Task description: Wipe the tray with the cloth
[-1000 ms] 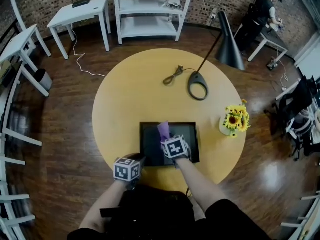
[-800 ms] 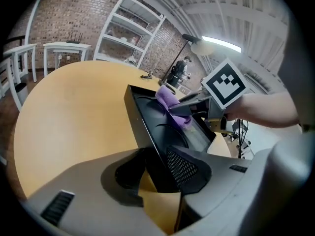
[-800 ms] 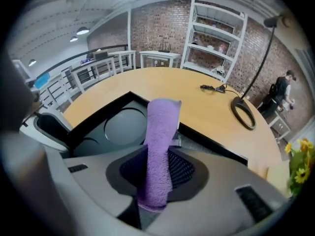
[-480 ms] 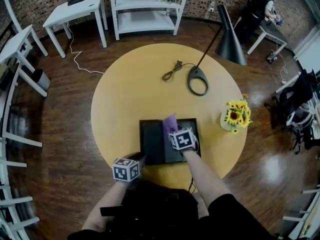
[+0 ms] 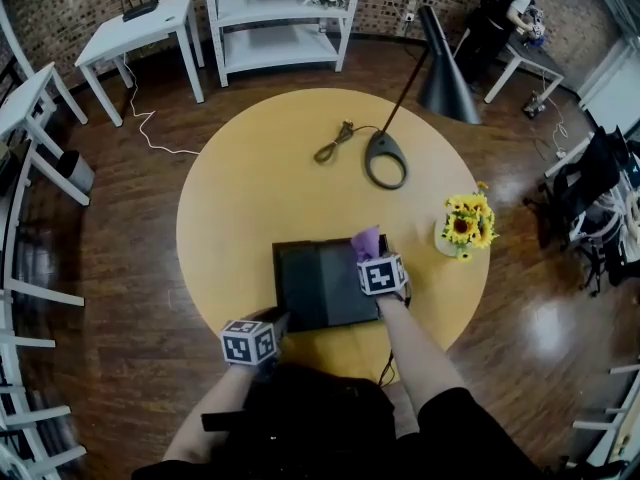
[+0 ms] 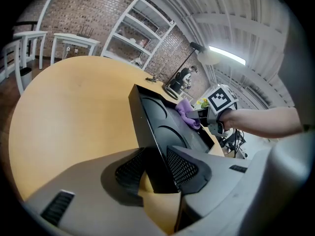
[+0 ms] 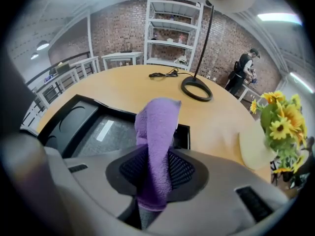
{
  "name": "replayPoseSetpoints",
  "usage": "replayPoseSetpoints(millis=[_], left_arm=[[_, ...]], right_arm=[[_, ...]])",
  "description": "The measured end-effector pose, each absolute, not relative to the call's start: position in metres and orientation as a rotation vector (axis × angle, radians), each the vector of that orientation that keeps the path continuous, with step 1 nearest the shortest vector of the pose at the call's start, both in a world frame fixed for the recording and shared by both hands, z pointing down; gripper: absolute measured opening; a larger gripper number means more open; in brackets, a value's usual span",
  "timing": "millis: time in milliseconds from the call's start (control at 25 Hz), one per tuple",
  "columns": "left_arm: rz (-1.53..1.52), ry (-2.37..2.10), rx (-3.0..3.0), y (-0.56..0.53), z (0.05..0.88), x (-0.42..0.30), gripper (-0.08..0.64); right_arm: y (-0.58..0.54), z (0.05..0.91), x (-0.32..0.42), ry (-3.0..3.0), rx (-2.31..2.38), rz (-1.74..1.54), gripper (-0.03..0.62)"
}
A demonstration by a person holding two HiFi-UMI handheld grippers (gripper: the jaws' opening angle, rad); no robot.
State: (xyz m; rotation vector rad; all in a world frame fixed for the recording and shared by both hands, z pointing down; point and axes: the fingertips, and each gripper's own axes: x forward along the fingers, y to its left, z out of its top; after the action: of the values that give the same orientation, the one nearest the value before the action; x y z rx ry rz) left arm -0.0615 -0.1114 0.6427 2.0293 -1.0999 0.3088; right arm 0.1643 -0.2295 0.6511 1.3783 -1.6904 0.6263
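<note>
A black tray [image 5: 318, 284] lies on the round yellow table [image 5: 260, 178], near its front edge. My left gripper [image 5: 272, 330] is shut on the tray's near left corner; in the left gripper view the tray's rim [image 6: 147, 146] sits pinched between the jaws. My right gripper [image 5: 378, 258] is shut on a purple cloth [image 5: 367, 242] and holds it over the tray's far right corner. In the right gripper view the cloth [image 7: 156, 146] stands up between the jaws, above the tray [image 7: 88, 127]. The left gripper view shows the cloth [image 6: 186, 113] resting on the tray's far end.
A black floor-style lamp base [image 5: 386, 160] and a coiled cord [image 5: 335, 142] lie at the table's far side. A vase of sunflowers [image 5: 462, 225] stands just right of the tray. White shelves [image 5: 275, 13] and small tables [image 5: 130, 23] ring the room; a person [image 5: 505, 3] works at the back right.
My right gripper has carried the purple cloth rightward across the tray, from its middle to the far right corner. The left gripper keeps its grip on the tray's corner.
</note>
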Motion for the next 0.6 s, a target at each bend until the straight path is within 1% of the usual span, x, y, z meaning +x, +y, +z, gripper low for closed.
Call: replayPoseSetpoints(millis=[320,480,600], left_arm=[[0.302,-1.106,2.01,-0.111,0.646,-0.058,0.13],[0.295,-1.109,2.001,-0.112,0.646,-0.061,0.13],[0.296,-1.115,1.997,-0.112,0.646,-0.062,0.131]], right_arm=[[-0.226,0.647,0.181,-1.64,1.439,0.592,0.098],[-0.21,0.643,0.162,-1.723,1.417,0.711,0.098],[-0.193,0.641,0.126,-1.837,1.352,0.804,0.098]])
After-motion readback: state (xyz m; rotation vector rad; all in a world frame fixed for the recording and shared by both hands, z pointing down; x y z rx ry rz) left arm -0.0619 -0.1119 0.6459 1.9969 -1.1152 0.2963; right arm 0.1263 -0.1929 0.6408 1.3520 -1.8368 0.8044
